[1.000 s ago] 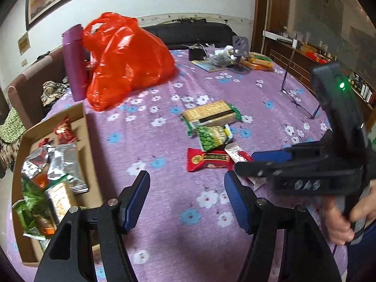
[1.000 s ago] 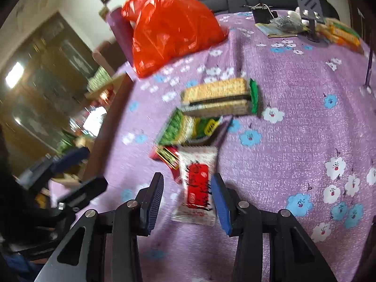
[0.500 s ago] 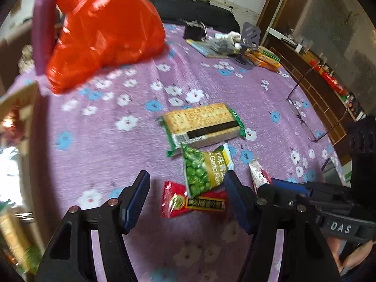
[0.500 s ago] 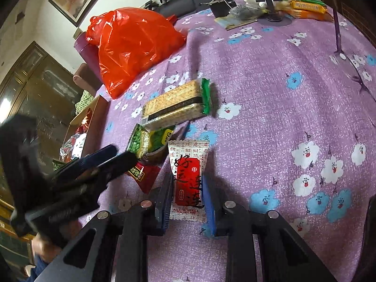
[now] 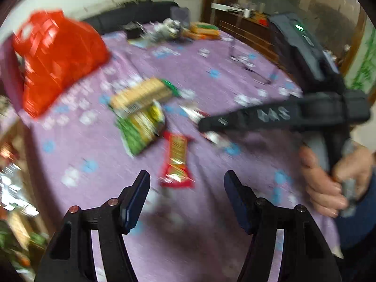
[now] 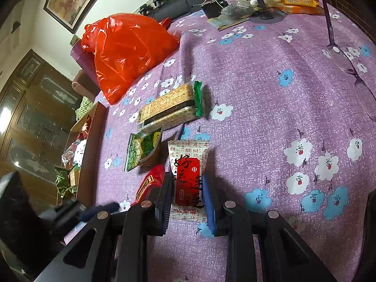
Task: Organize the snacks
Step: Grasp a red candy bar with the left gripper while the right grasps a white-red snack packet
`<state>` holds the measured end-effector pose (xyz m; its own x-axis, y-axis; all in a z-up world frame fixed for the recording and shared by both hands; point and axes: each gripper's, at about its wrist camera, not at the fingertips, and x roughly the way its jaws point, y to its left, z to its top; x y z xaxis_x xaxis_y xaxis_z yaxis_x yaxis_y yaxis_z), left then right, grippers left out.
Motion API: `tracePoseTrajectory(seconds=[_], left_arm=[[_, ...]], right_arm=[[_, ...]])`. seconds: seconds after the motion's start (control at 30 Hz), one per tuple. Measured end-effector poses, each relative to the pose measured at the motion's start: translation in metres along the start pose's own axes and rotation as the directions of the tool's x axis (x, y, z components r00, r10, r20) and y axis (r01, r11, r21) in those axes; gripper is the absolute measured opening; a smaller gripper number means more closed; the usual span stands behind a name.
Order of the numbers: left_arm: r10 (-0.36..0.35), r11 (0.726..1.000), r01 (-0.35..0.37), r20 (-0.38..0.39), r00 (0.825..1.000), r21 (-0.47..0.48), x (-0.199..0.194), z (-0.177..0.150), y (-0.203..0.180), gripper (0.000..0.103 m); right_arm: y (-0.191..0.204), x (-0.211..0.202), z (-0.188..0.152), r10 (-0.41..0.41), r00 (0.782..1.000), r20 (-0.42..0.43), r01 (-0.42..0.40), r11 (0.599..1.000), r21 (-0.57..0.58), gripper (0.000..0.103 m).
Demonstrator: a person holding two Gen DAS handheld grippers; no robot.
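White-and-red snack packet [image 6: 188,176]: it lies flat on the surface, and the fingers of my right gripper [image 6: 188,196] are clenched on its two long edges, so I am grasping it low down, near its printed end.
My right gripper: its jaws have just been closing and now sit tight against the packet, with the packet between them.
Red snack bar [image 5: 176,159]: just to the left of the held packet in my right view; in my left view it lies ahead of my left gripper [image 5: 185,196], lengthwise between the two fingers but beyond their tips.
My left gripper: fingers released, standing well apart with nothing between them, above the surface.
Green pea packet [image 6: 142,151]: beside the red bar, one corner tucked under the cracker pack.
Cracker pack [image 6: 170,109]: long, tan with a green end, lying just past the pea packet.
Surface [image 6: 270,89]: covered by a purple cloth with white and blue flowers.
Cardboard box [image 6: 92,141]: at the left edge of the surface, with several snack packets already inside.
Red plastic bag [image 6: 127,51]: bulging, well beyond the cracker pack, towards the far left.
My right hand [image 5: 329,183]: seen in the blurred left view, wrapped around the right gripper's handle.
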<state>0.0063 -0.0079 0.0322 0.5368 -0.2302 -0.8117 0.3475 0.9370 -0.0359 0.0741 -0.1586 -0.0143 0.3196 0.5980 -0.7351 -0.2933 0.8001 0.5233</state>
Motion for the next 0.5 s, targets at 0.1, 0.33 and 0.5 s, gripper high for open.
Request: tracePoseTrajectory(seconds=[0.1, 0.33, 0.5], left_arm=[[0.021, 1.000, -0.021, -0.002, 1.000, -0.006, 0.010, 0.009, 0.002, 0.064], [0.026, 0.999, -0.028, -0.045, 0.999, -0.040, 0.039, 0.014, 0.006, 0.032], [0.039, 0.998, -0.039, -0.005, 0.999, -0.041, 0.044, 0.017, 0.004, 0.030]], right_arm=[[0.001, -0.001, -0.001, -0.002, 1.000, 0.004, 0.002, 1.000, -0.002, 0.027], [0.001, -0.002, -0.001, -0.015, 1.000, 0.009, 0.015, 1.000, -0.003, 0.027], [0.005, -0.001, -0.002, -0.026, 1.000, 0.012, 0.026, 1.000, -0.018, 0.027]])
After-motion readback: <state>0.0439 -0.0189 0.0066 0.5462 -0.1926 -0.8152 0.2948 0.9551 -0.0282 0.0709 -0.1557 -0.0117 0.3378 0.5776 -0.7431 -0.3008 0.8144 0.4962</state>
